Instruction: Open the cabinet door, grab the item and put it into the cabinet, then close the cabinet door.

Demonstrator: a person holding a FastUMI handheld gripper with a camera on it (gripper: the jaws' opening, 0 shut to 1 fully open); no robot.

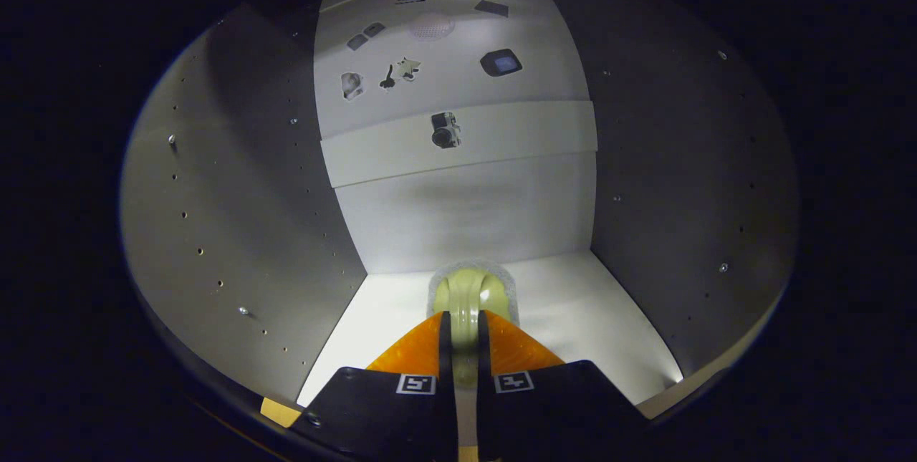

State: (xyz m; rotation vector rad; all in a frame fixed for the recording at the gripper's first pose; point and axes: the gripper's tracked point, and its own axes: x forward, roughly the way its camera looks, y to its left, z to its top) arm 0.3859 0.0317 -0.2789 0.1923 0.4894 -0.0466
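Note:
I am looking into the cabinet (215,233), with its grey side walls to either side and its white floor (573,319) below. My gripper (464,322) is shut on a pale green glossy item (469,294) with a whitish mesh wrap around it. The item sticks out just ahead of the fingertips and sits low over the cabinet floor, close to the back wall (466,211). I cannot tell whether it touches the floor. The part of the item between the fingers is mostly hidden.
The back wall carries a horizontal white rail (516,136) and several small stickers (444,129) above it. Both side panels have rows of small holes and screws. Open floor lies left and right of the item.

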